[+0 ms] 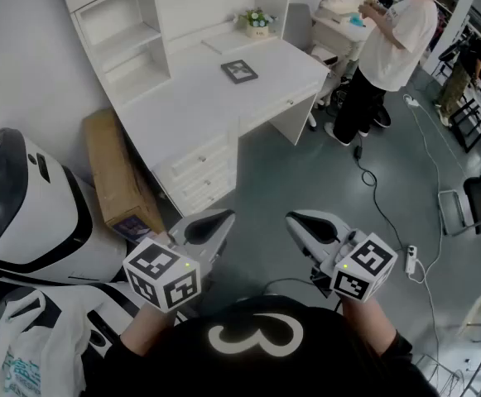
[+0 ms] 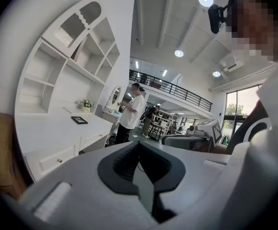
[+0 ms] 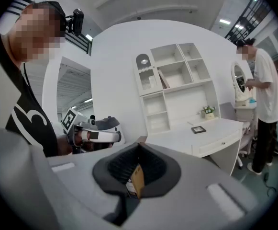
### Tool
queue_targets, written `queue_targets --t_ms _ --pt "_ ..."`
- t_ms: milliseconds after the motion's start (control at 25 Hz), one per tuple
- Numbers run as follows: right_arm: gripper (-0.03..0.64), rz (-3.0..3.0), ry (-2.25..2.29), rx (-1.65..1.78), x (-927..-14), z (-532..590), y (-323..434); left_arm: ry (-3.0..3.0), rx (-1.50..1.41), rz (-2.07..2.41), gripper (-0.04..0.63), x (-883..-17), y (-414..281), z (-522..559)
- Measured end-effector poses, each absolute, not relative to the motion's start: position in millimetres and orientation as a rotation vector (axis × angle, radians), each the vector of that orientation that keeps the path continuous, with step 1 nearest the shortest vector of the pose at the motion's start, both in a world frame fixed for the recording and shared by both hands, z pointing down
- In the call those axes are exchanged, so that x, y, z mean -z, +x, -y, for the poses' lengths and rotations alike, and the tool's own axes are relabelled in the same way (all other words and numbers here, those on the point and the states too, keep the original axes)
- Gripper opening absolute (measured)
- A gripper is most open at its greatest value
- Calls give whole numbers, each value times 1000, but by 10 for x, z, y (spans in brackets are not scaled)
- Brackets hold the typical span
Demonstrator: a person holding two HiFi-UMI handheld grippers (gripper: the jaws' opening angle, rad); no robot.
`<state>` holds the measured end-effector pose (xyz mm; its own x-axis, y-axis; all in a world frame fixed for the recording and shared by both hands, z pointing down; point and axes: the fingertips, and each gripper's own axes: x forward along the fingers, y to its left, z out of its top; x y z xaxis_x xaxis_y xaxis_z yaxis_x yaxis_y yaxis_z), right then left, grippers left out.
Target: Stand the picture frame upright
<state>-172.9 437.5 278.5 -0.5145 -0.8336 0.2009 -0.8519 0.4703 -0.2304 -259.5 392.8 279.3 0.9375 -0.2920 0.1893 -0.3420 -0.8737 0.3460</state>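
Observation:
A small dark picture frame (image 1: 239,71) lies flat on the white desk (image 1: 190,98), far ahead of both grippers. It also shows as a flat dark rectangle in the left gripper view (image 2: 79,120) and the right gripper view (image 3: 198,129). My left gripper (image 1: 222,219) and right gripper (image 1: 296,219) are held side by side over the grey floor, well short of the desk. Both point roughly level toward it. Each is shut with nothing between its jaws.
A cardboard box (image 1: 120,176) leans by the desk's left end, next to a white machine (image 1: 33,213). A small flower pot (image 1: 258,21) stands at the back of the desk. A person (image 1: 389,48) stands right of the desk. Cables (image 1: 372,188) and a power strip (image 1: 411,259) lie on the floor.

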Motion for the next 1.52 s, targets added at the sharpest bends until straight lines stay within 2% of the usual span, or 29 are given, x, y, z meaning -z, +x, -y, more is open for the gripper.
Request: queue_targets --t_ms 840,1160,1520 --pt "3 2684 1490 -472 -2792 -3934 -1468 2741 -226 551 9 -2771 -2444 -3557" --pt "3 2688 1511 -638 -3128 -3193 -762 2683 -328 577 9 -3084 -1874 -2853" --pt "3 2666 1404 -846 -3531 -2031 245 2596 -425 586 9 -3430 -749 -1594"
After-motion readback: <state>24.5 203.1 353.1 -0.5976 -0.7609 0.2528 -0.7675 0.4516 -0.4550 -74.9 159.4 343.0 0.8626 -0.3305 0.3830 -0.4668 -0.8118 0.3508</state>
